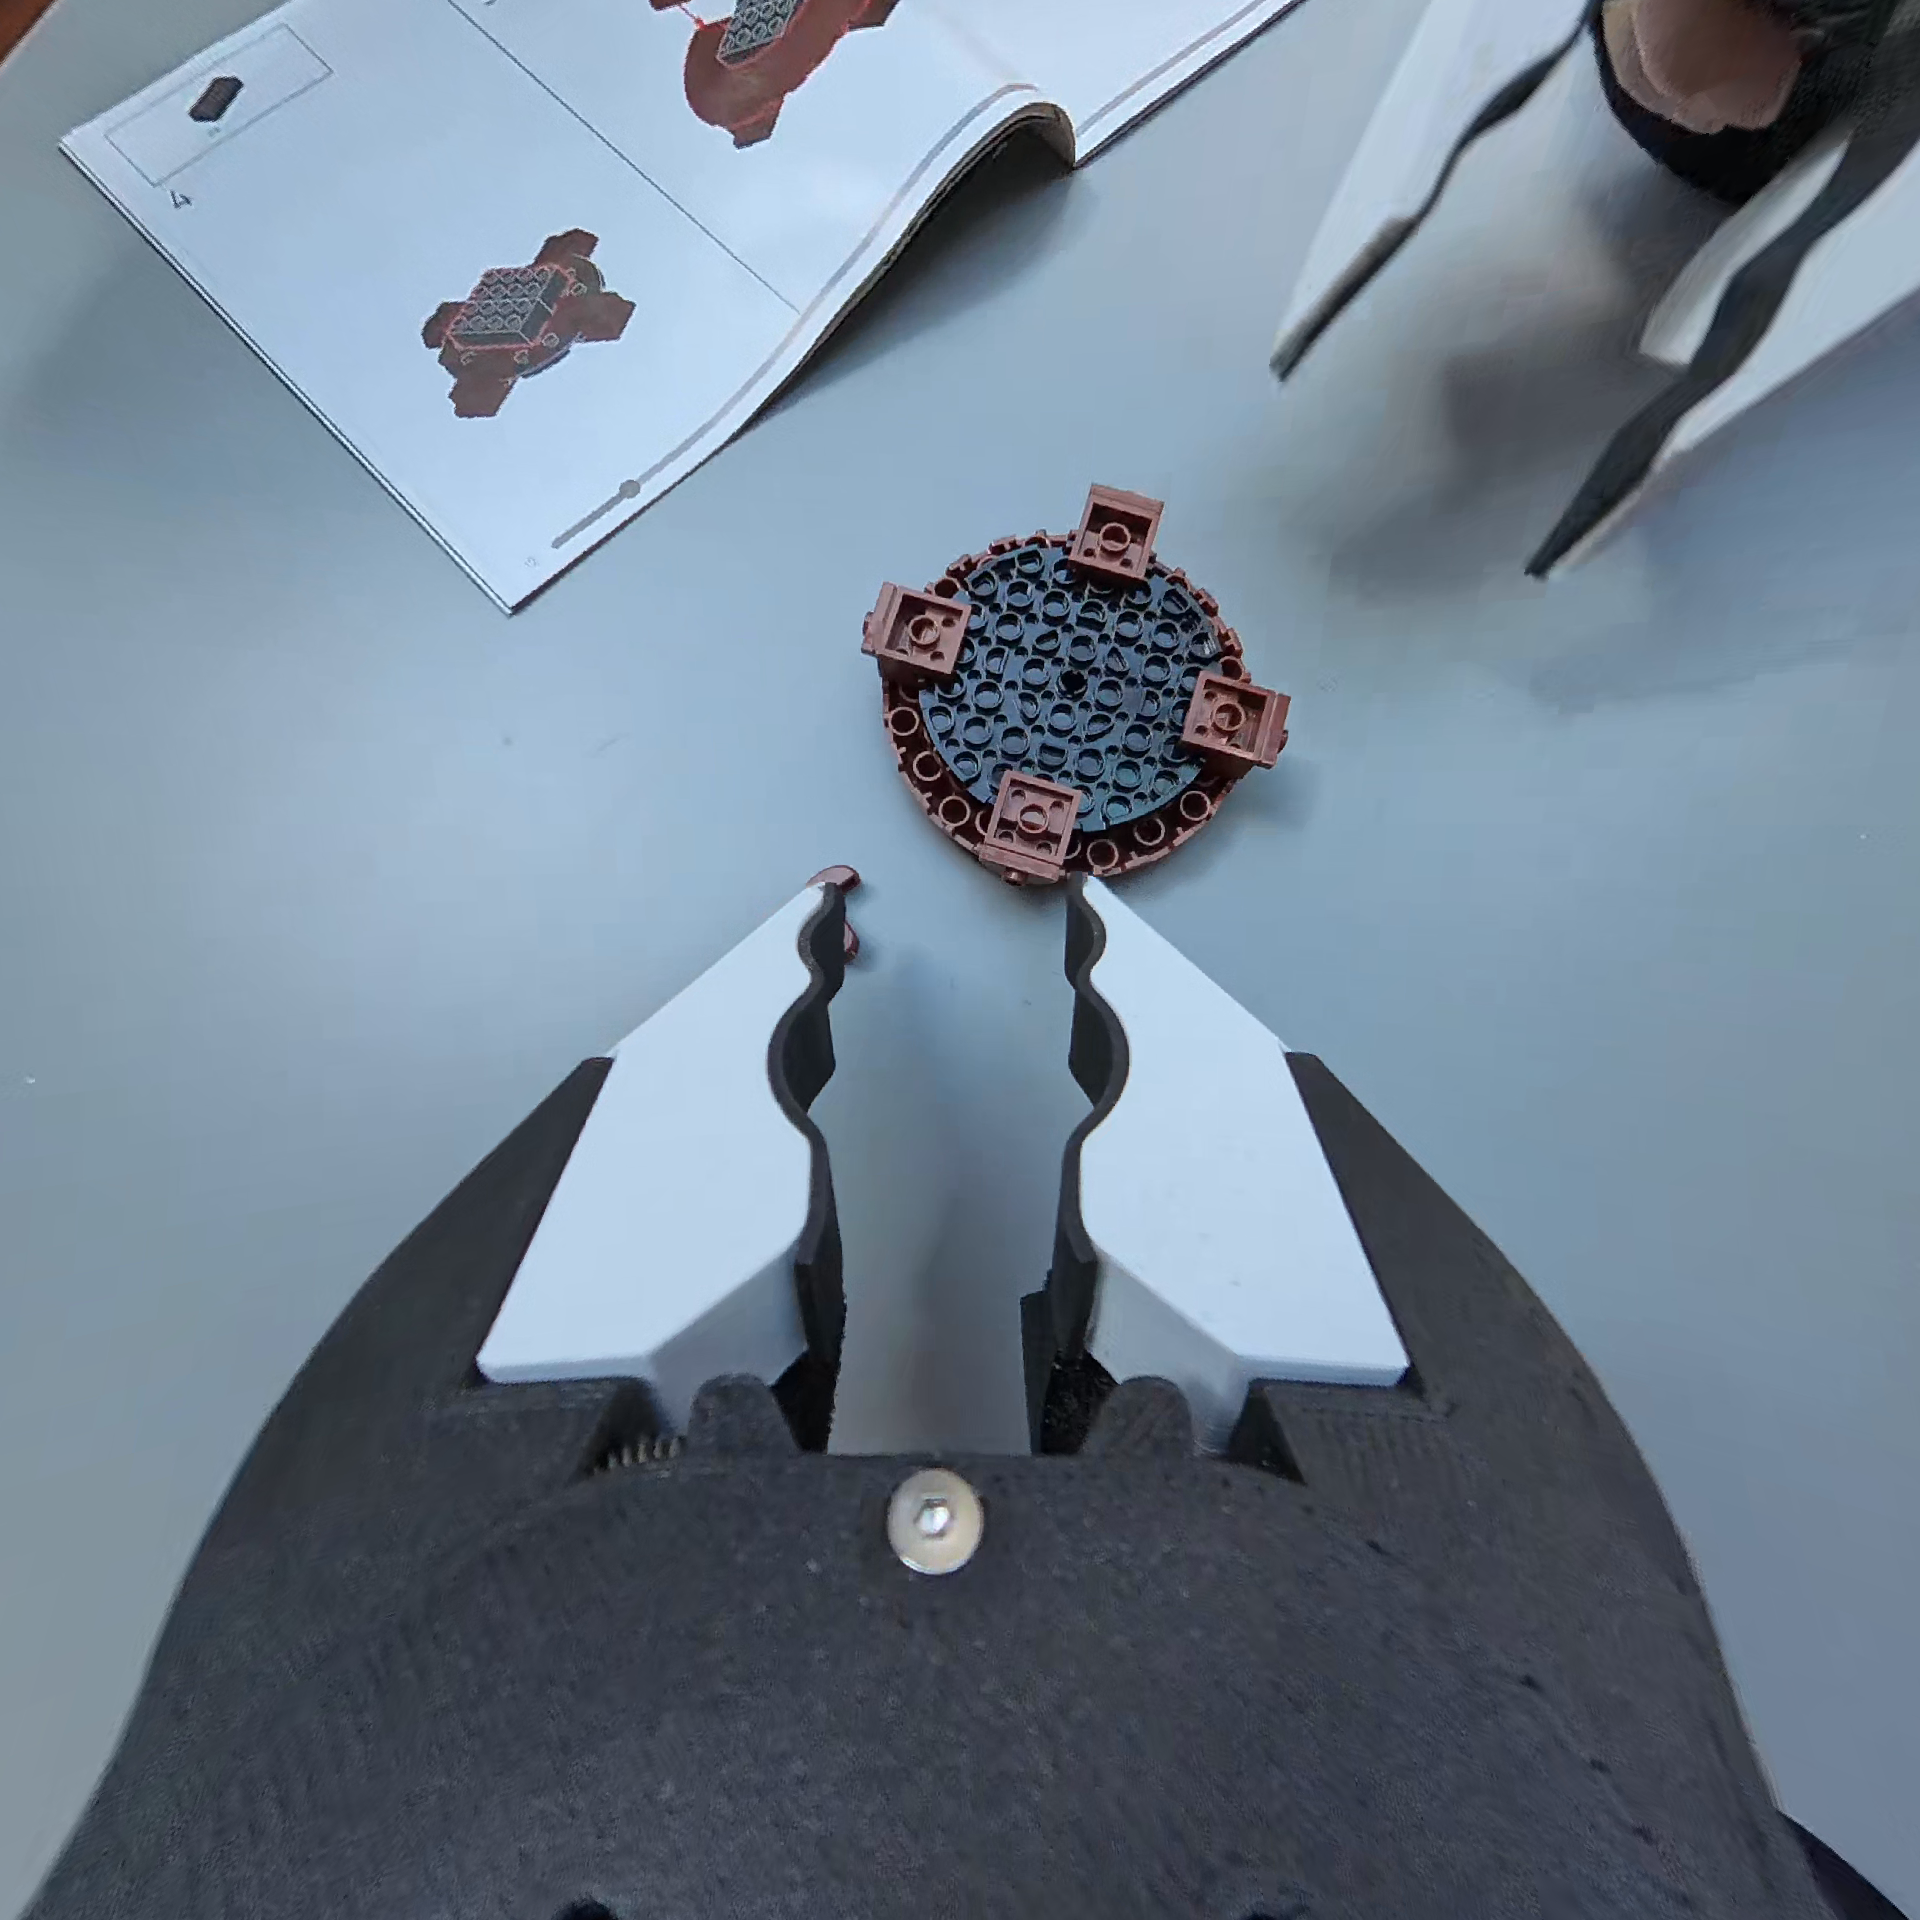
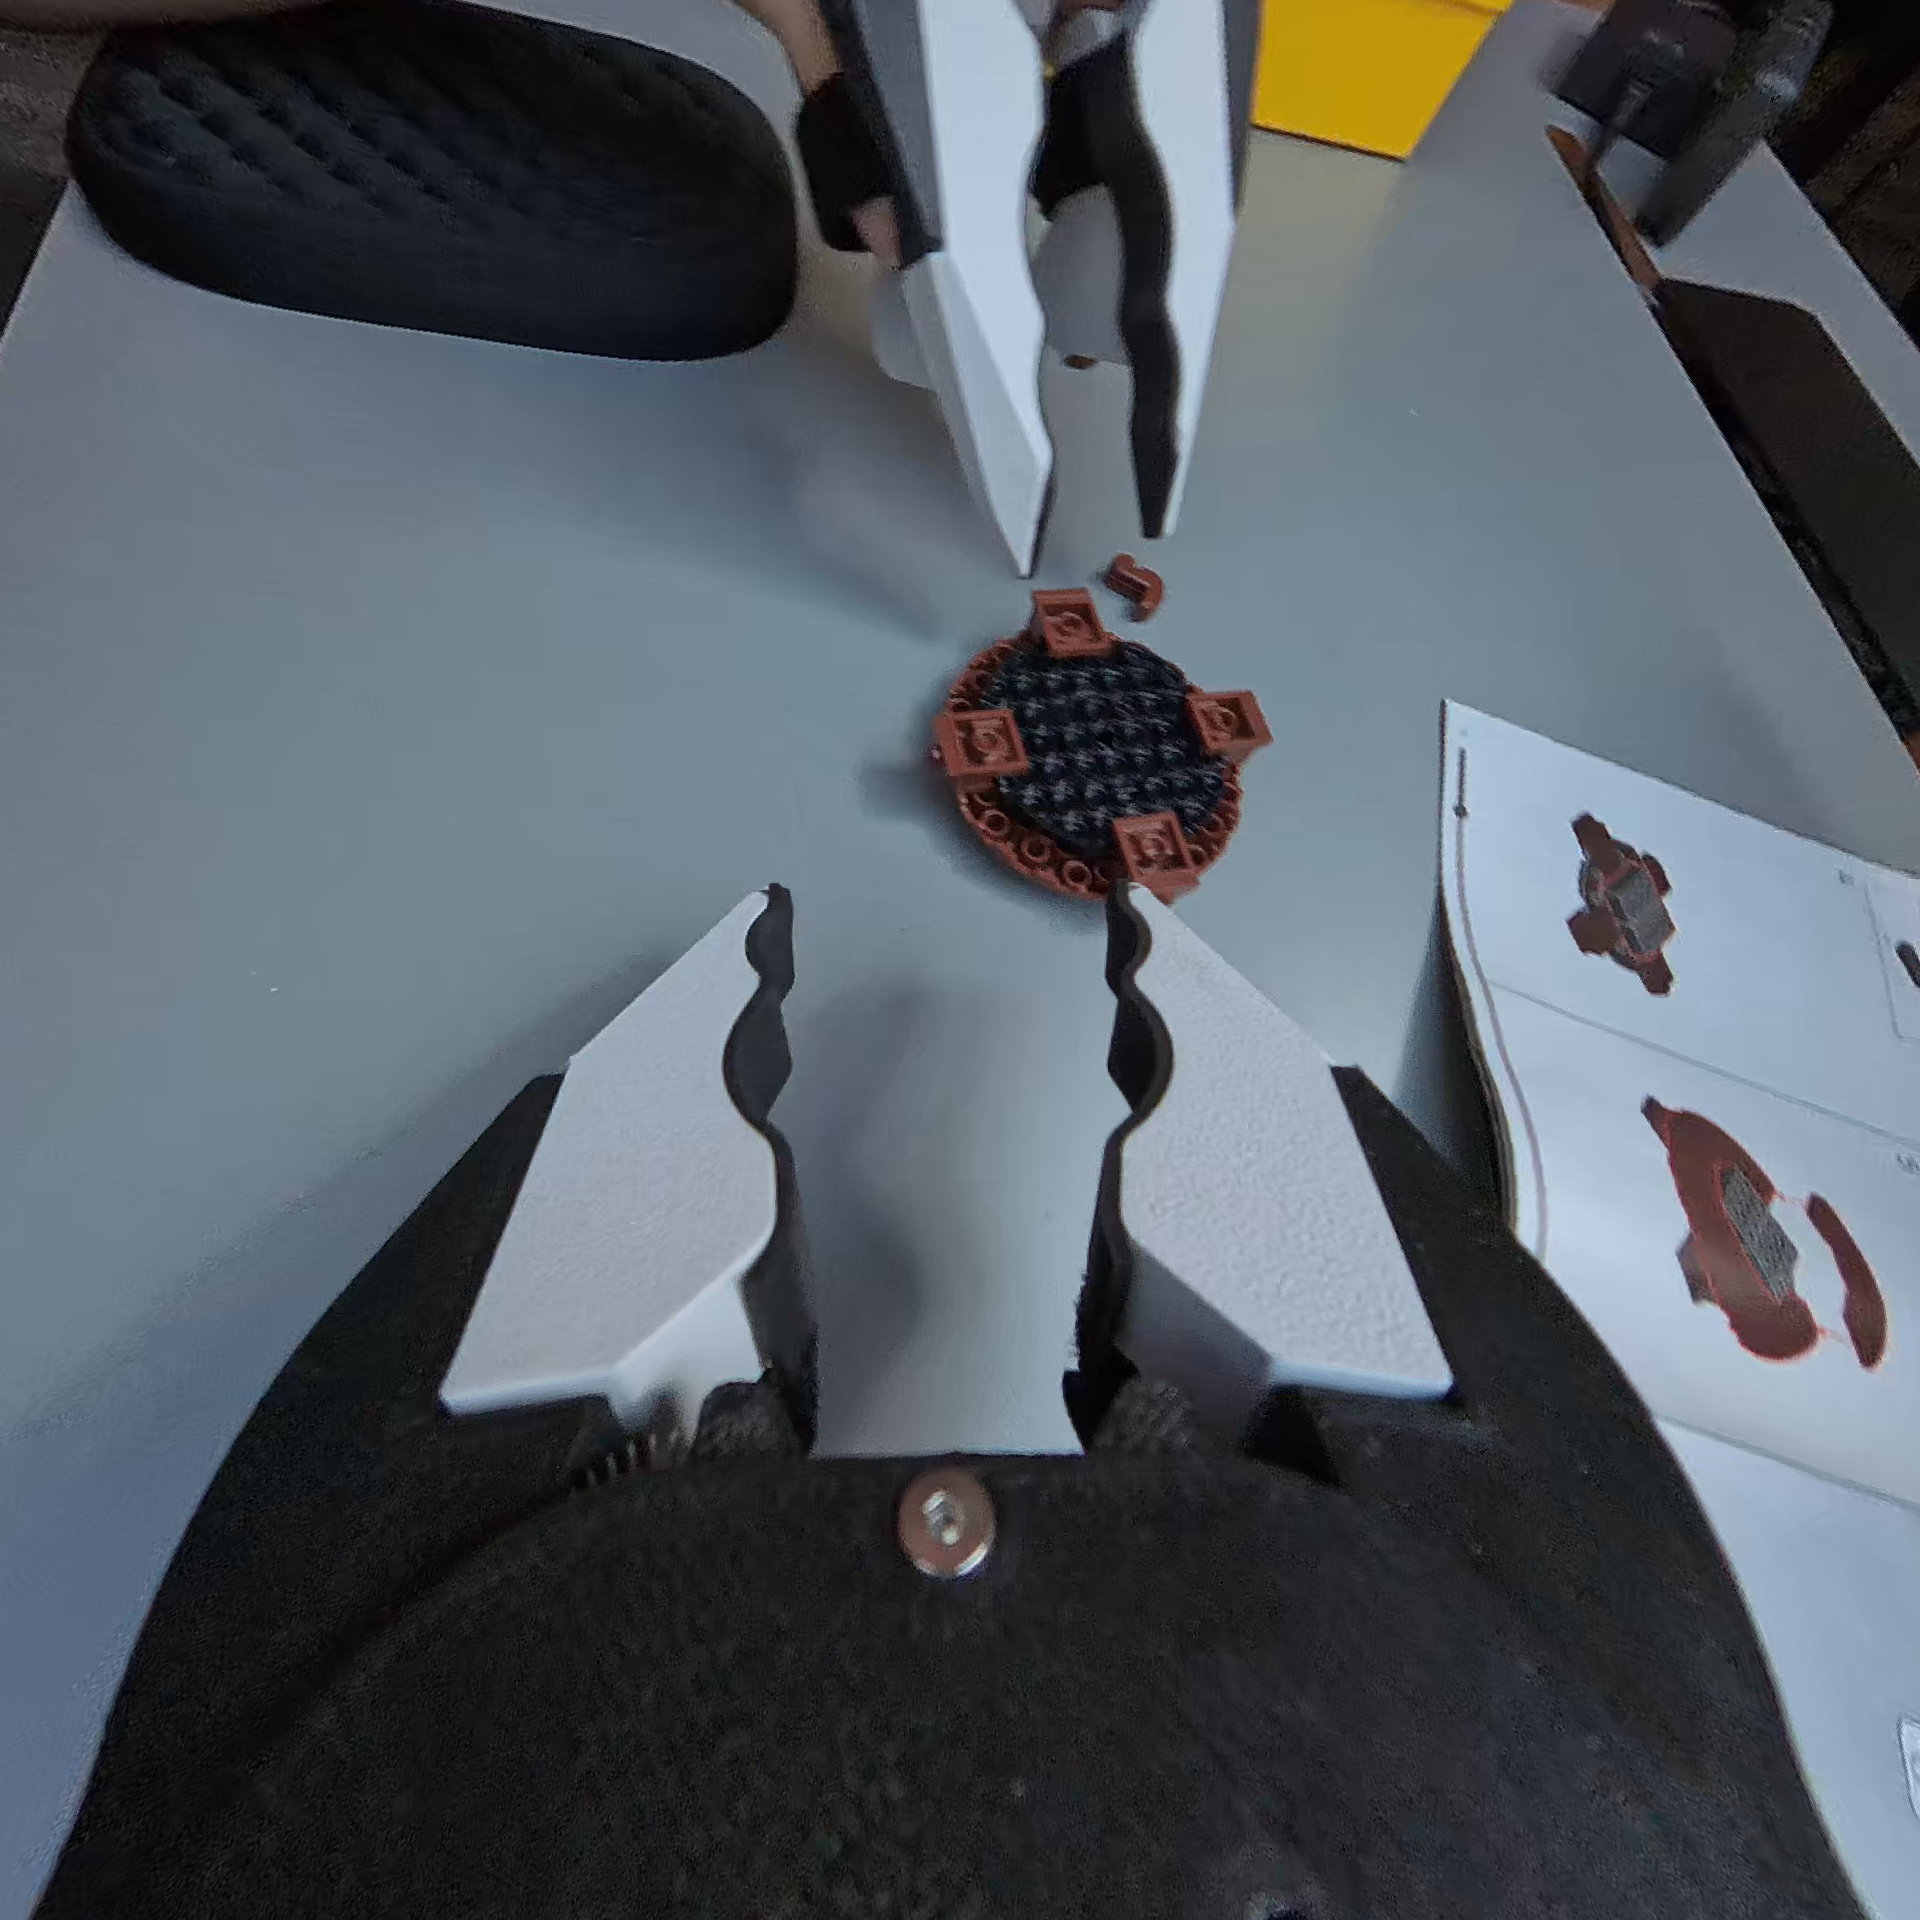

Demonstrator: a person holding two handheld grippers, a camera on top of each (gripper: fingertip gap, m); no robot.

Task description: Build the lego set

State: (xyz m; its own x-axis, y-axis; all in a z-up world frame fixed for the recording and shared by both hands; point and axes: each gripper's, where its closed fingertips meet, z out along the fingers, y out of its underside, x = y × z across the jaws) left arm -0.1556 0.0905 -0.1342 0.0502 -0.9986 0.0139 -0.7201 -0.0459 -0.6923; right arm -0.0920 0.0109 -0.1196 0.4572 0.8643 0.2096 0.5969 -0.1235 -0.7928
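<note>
A round lego assembly [image 1: 1075, 691] lies on the grey table: a black round plate on a reddish-brown ring, with several small brown square bricks around its rim. It also shows in the right wrist view [image 2: 1096, 769]. My left gripper [image 1: 951, 894] is open and empty, its tips just short of the assembly's near edge. A small loose brown piece [image 1: 847, 914] lies by its left fingertip, partly hidden; in the right wrist view this piece [image 2: 1135, 584] lies on the table just beyond the assembly. My right gripper [image 2: 948, 899] is open and empty, opposite the left gripper [image 2: 1091, 540].
An open instruction booklet [image 1: 499, 260] lies at the far left of the left wrist view, and at the right of the right wrist view [image 2: 1704, 1091]. A black padded chair seat [image 2: 416, 177], a yellow box [image 2: 1361, 73] and dark equipment [image 2: 1787, 395] border the table. My right fingertips sit around 11 centimeters from my left ones.
</note>
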